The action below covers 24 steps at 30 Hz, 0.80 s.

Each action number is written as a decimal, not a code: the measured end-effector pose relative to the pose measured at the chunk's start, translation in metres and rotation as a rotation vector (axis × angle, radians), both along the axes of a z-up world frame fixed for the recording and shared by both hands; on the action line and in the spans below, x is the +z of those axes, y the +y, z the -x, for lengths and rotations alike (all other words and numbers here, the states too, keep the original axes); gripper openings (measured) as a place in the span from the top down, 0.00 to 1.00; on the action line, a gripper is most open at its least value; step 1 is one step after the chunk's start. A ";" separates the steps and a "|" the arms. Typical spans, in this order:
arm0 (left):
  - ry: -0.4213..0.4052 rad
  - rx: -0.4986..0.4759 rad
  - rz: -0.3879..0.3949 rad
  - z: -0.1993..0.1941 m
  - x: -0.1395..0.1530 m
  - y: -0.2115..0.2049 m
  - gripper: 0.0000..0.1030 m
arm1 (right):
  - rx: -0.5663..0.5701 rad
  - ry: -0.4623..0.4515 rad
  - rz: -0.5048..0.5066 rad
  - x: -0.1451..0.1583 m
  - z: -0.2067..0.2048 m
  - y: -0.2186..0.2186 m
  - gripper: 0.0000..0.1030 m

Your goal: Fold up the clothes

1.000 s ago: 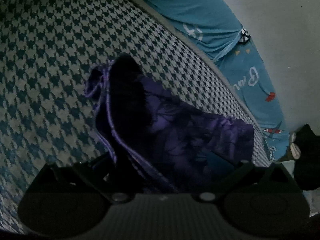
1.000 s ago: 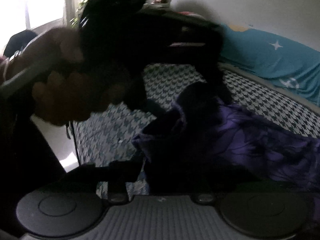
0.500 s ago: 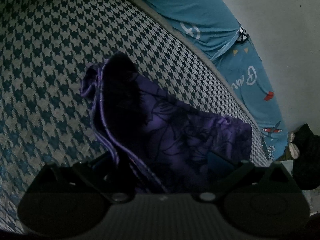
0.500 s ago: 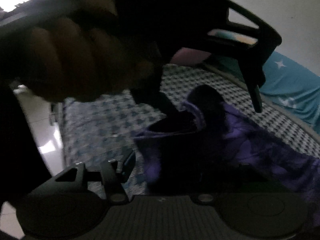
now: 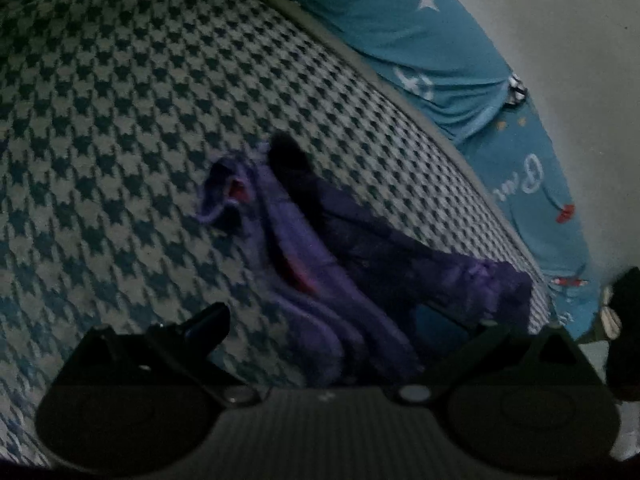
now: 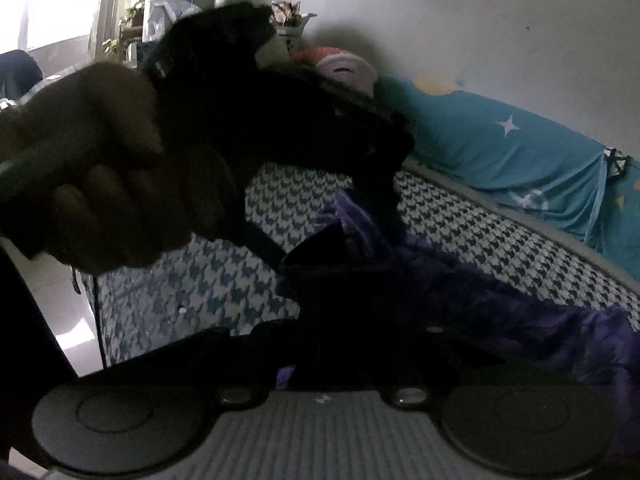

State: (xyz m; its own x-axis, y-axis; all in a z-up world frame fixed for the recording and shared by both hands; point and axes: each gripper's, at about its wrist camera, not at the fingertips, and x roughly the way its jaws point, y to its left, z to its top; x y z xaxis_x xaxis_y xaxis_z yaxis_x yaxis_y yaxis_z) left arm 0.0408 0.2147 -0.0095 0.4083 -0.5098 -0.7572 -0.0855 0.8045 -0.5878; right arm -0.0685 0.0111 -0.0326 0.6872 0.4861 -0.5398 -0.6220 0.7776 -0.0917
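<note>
The only writing in sight is a white cursive word on the teal sheet [image 5: 524, 152] along the wall, of which just the start ("Pa…") can be made out; white stars and small red shapes are printed on it too. The purple garment [image 5: 360, 264] lies crumpled on the bed [image 5: 120, 120], whose houndstooth cover is bare over its whole near and left part, while the garment runs in a ridge toward the bed's far edge beside the teal sheet. A red tag or lining shows in one fold. In the left wrist view the left claw [image 5: 320, 328] has its fingers spread wide, one finger [image 5: 208, 324] clear over the cover and the other at the garment's dark end; the cloth passes between them, not pinched. In the right wrist view the right claw [image 6: 348, 344] is buried in dark folds of the same garment [image 6: 500, 320], so whether it is pressed together cannot be told. Above it a hand [image 6: 104, 168] grips the left claw [image 6: 380, 208], which points down onto the garment's raised end near the bed's corner. A pink plush toy [image 6: 344, 68] rests at the head of the bed.
</note>
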 end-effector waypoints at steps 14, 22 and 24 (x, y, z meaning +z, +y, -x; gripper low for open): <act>-0.071 0.004 -0.021 -0.026 -0.003 -0.017 0.10 | 0.009 -0.012 0.014 0.005 0.013 -0.006 0.89; -0.058 -0.007 -0.053 -0.033 -0.013 -0.033 0.45 | -0.003 -0.016 0.033 0.003 0.009 -0.008 0.89; -0.060 -0.016 -0.056 -0.032 -0.017 -0.038 0.57 | -0.011 -0.018 0.035 0.003 0.008 -0.010 0.89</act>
